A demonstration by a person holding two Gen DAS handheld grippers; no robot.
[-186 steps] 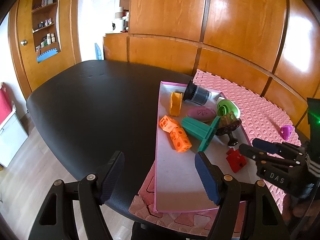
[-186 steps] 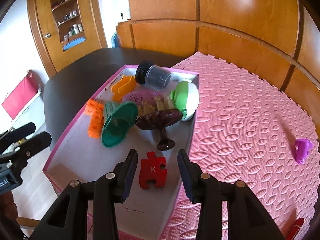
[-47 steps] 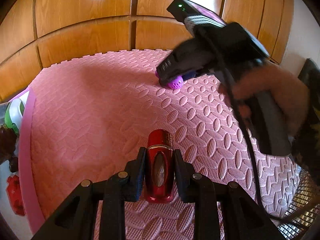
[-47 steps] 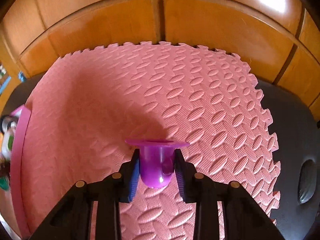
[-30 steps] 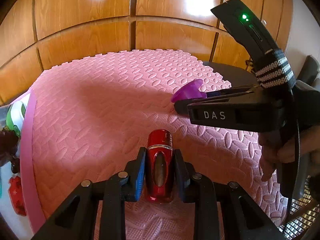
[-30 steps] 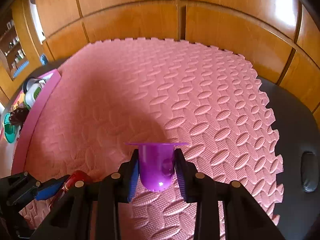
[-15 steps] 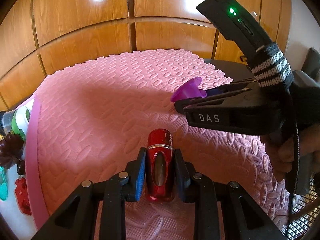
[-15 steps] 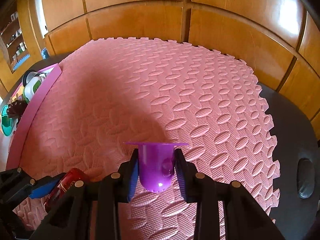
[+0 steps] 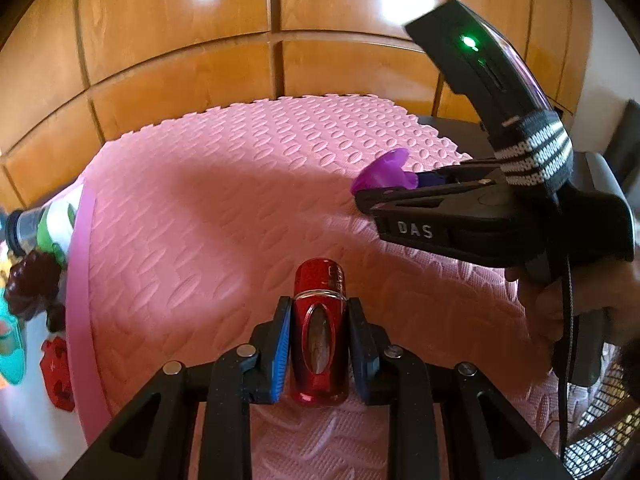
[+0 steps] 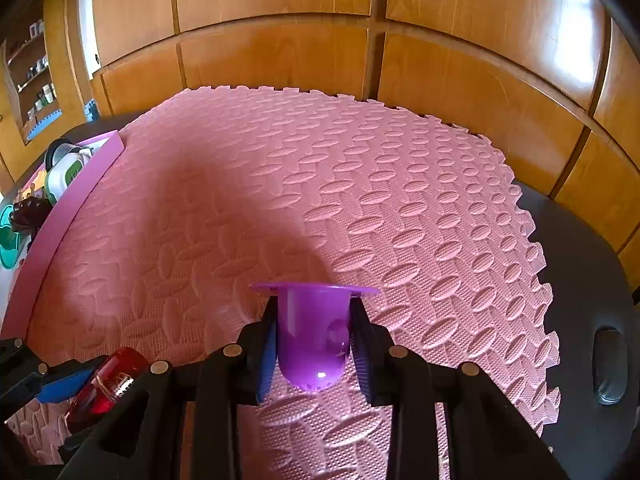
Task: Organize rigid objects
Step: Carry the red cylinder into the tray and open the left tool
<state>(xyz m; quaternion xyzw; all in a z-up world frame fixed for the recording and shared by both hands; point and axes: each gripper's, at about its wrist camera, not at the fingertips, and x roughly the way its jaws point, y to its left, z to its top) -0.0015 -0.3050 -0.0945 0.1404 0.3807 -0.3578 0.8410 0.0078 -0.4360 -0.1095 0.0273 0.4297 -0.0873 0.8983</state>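
My left gripper (image 9: 319,312) is shut on a glossy red cylinder (image 9: 319,332) with a silver ring, held over the pink foam mat (image 9: 208,216). My right gripper (image 10: 315,312) is shut on a purple flanged cup (image 10: 310,336), its rim pointing away from me. In the left wrist view the right gripper (image 9: 362,196) reaches in from the right with the purple cup (image 9: 384,172) at its tip, a hand behind it. In the right wrist view the red cylinder (image 10: 106,388) and the left gripper's blue pad show at bottom left.
A pink-rimmed tray (image 9: 78,300) at the left edge holds several toys: a dark brown goblet (image 9: 32,280), a red puzzle piece (image 9: 58,372), a teal part and a green-and-white item (image 10: 64,172). Wooden panels stand behind the mat. Black table (image 10: 592,280) shows at right.
Both grippers keep their hold and hardly move. The tray's toys have slid slightly further into the left edge of both views.
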